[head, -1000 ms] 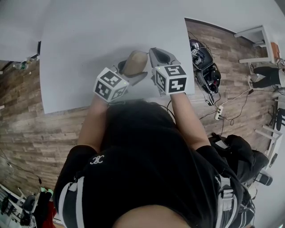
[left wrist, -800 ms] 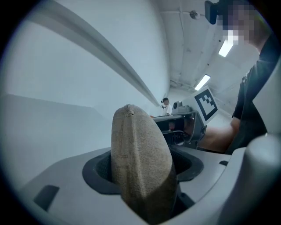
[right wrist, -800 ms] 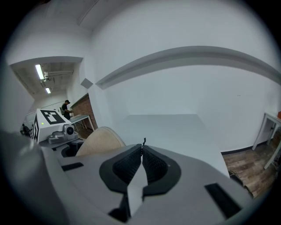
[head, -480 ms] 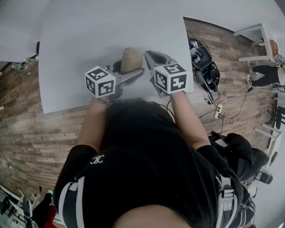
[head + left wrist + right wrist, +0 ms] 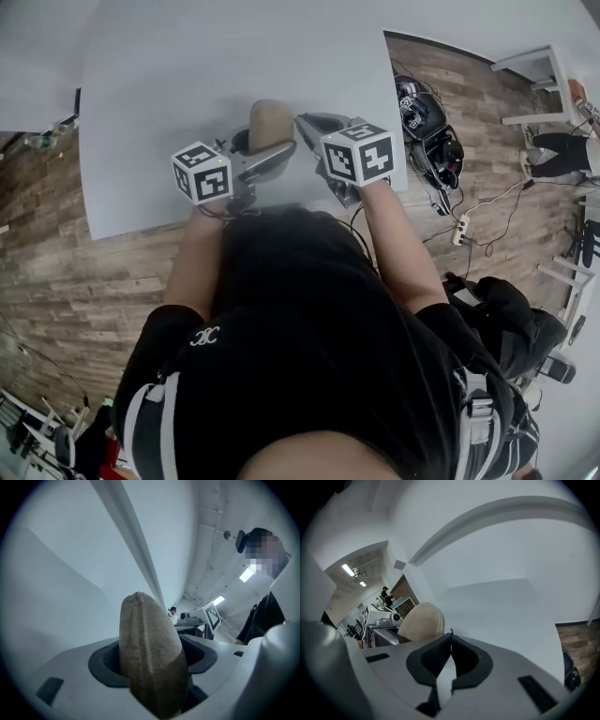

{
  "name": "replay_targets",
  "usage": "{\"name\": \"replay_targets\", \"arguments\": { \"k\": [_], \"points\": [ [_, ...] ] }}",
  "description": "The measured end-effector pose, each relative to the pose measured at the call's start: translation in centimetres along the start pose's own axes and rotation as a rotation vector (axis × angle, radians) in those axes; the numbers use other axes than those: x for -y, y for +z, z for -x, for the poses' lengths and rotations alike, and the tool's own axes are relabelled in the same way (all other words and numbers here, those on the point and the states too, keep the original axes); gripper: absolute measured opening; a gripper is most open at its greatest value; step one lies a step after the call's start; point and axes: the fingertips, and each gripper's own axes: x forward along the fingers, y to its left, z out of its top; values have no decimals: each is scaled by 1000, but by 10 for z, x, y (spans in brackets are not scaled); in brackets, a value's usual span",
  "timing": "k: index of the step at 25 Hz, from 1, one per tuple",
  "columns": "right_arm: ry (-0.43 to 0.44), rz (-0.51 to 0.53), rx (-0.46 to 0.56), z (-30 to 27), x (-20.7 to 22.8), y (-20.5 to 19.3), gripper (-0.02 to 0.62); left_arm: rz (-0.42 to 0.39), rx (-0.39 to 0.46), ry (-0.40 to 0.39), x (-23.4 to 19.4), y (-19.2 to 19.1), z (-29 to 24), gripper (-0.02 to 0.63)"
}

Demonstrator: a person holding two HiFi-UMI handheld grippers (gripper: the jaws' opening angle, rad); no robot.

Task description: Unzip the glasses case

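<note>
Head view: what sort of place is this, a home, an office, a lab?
Probably a lab or workshop. A plain white table stands on wood-look flooring, a power strip and loose cables trail across the floor beside black gear, and ceiling strip lights show in the left gripper view.

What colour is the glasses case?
Sandy beige, with a speckled fabric look. The glasses case shows best in the left gripper view.

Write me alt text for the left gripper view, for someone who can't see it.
A tan fabric glasses case fills the middle, clamped between the left gripper's dark fingers and pointing away from the camera, with a seam running along it to a small tab at its far end. Behind it is plain white, and a person in dark clothing is at the right edge.
</note>
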Motion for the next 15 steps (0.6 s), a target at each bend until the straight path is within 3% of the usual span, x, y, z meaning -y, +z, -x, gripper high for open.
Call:
{"name": "replay_targets", "arguments": {
  "k": [7, 15],
  "points": [
    [56, -49, -84, -11, -17, -31, 18, 82, 166, 27, -19, 33, 13, 314],
    [71, -56, -109, -17, -32, -42, 18, 82, 207, 23, -23, 49, 24, 314]
  ]
}}
